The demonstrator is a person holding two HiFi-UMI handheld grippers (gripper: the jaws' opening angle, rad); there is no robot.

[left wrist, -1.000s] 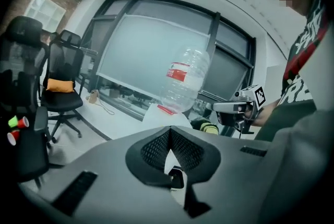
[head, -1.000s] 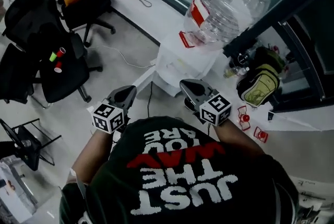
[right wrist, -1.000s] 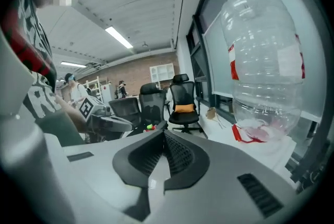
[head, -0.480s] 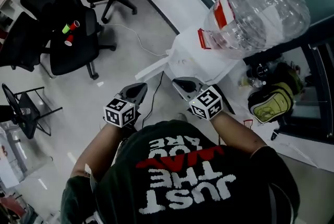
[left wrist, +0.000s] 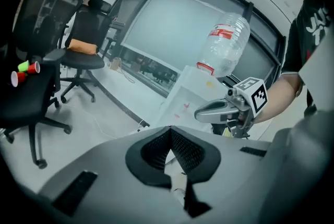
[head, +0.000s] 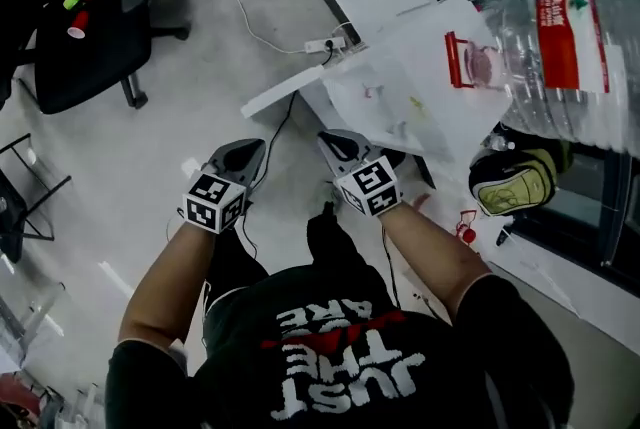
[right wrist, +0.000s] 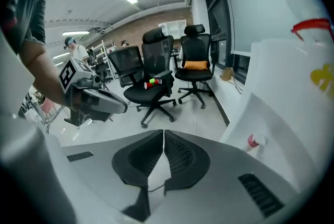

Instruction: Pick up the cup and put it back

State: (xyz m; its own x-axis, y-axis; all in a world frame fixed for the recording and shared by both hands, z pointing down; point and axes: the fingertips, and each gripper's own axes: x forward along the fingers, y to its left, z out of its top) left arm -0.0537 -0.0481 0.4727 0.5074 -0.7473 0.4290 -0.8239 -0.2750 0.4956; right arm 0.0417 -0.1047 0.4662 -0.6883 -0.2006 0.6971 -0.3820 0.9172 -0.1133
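Small red and green cups (head: 80,3) lie on the seat of a black office chair (head: 85,57) at the upper left of the head view. They also show in the left gripper view (left wrist: 23,70) and the right gripper view (right wrist: 152,82). My left gripper (head: 246,150) is held in front of the body, shut and empty. My right gripper (head: 334,140) is beside it, also shut with nothing between its pads. Both point over the floor toward a white water dispenser (head: 400,87), well away from the cups.
A large clear water bottle (head: 570,57) sits upside down on the dispenser. A power strip and cable (head: 325,45) lie on the floor beside it. A yellow-green bag (head: 505,182) stands at the right. More black chairs (right wrist: 195,58) stand along the window.
The head view has tipped further down, so the dispenser and bottle have slid to the upper right. Both grippers stay side by side and shut.
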